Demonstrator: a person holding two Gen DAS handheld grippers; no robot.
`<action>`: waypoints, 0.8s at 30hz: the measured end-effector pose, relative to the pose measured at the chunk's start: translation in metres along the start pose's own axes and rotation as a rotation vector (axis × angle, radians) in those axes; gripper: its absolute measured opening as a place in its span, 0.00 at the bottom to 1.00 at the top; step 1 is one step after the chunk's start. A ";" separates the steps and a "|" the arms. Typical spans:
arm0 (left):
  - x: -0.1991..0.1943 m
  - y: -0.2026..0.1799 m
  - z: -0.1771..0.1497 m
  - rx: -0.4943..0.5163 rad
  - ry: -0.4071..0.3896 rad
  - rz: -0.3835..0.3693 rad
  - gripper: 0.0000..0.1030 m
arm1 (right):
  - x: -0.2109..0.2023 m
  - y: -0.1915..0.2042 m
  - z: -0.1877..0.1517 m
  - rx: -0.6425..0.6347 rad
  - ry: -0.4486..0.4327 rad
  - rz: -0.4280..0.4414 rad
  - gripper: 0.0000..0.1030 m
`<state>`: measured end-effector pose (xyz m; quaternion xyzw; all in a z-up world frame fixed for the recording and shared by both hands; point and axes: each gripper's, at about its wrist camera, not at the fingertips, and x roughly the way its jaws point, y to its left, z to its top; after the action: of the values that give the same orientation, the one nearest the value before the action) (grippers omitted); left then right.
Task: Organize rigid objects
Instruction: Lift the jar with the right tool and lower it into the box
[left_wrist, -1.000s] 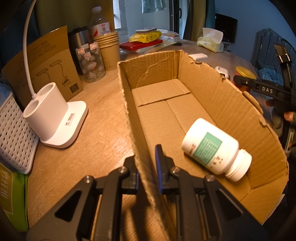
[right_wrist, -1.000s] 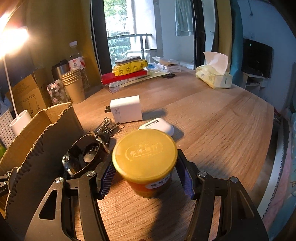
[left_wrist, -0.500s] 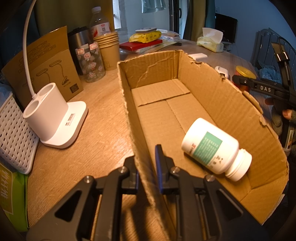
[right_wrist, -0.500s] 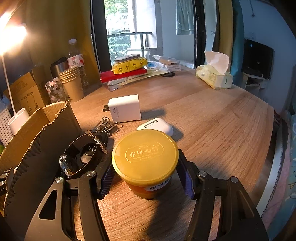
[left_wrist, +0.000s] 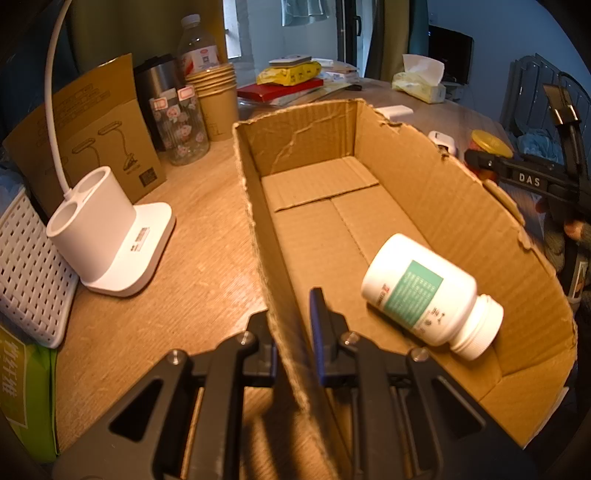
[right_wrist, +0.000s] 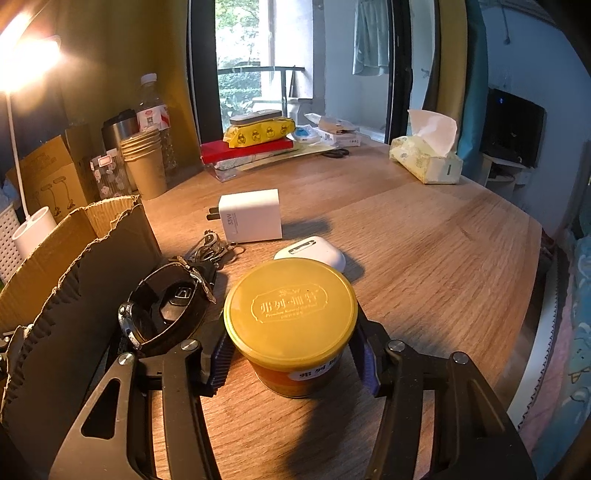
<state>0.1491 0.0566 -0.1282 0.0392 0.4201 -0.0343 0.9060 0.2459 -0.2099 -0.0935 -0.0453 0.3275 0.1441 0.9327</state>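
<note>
A torn cardboard box lies on the wooden table with a white pill bottle on its side inside. My left gripper is shut on the box's left wall, one finger inside and one outside. To the right of the box stands a jar with a yellow lid. My right gripper is closing on it, with both blue pads against the jar's sides. In the left wrist view the jar shows beyond the box's right wall.
Beside the jar lie a black watch, keys, a white charger and a white earbud case. Left of the box stand a white lamp base, paper cups and bottles. A tissue pack sits far right.
The right gripper's fingers have drawn in until they touch the yellow-lidded jar. The left gripper and the box have not moved.
</note>
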 end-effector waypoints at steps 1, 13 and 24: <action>0.000 0.000 0.000 0.001 0.000 0.000 0.15 | -0.001 0.001 0.000 -0.005 -0.004 -0.006 0.56; 0.000 0.000 0.000 0.000 0.000 0.000 0.15 | -0.013 0.013 0.000 -0.020 -0.023 0.003 0.56; 0.000 0.000 0.000 0.001 0.000 0.000 0.15 | -0.027 0.021 -0.009 0.000 -0.022 0.025 0.56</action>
<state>0.1490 0.0564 -0.1284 0.0397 0.4200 -0.0343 0.9060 0.2146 -0.1978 -0.0833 -0.0396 0.3178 0.1563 0.9343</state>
